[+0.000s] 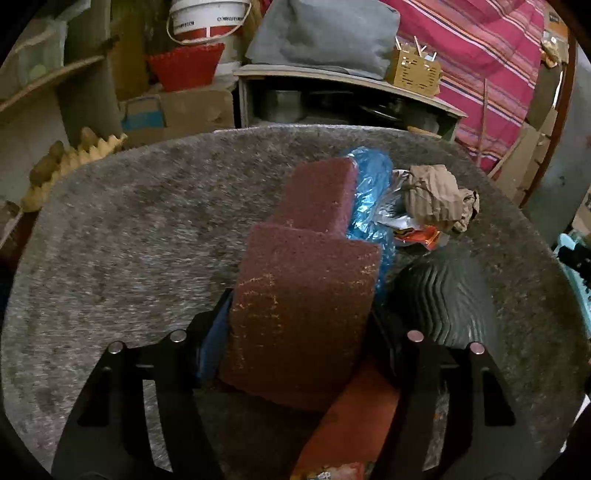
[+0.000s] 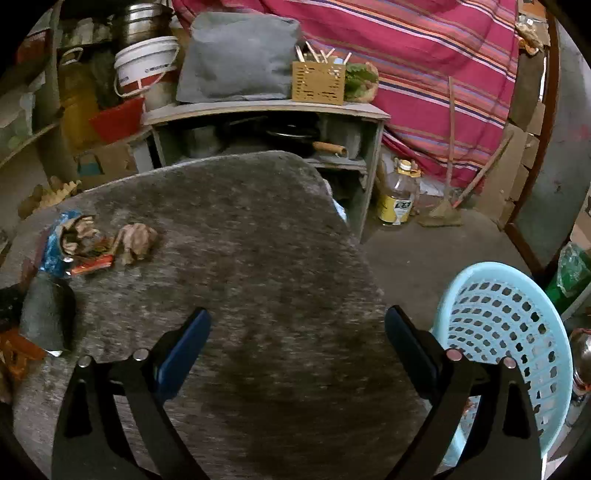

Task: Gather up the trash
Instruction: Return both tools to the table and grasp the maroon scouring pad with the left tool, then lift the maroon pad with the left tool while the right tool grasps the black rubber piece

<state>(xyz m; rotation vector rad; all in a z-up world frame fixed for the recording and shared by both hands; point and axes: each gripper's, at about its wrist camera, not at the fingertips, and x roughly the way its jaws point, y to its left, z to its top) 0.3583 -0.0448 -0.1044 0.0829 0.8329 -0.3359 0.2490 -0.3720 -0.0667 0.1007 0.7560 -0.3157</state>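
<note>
A maroon scouring pad [image 1: 303, 295] stands up between the jaws of my left gripper [image 1: 299, 317], and the pads press on its two sides, so the gripper is shut on it. An orange wrapper [image 1: 351, 417] lies under it. Just beyond are a blue plastic bag [image 1: 369, 192], crumpled brown paper [image 1: 436, 195], a foil wrapper [image 1: 417, 230] and a dark ribbed piece [image 1: 443, 295]. My right gripper [image 2: 295, 332] hangs open over the bare grey table [image 2: 258, 229], holding nothing. The trash pile [image 2: 85, 247] lies to its far left, and a light blue basket [image 2: 498, 332] stands at its right.
The table's right edge [image 2: 354, 240] drops to the floor. Behind it is a low shelf unit [image 2: 266, 110] with pots, a grey cushion and a cutlery holder. A bottle [image 2: 397, 199] and a broom [image 2: 450, 206] stand on the floor. A white bucket [image 1: 207, 18] is at the back left.
</note>
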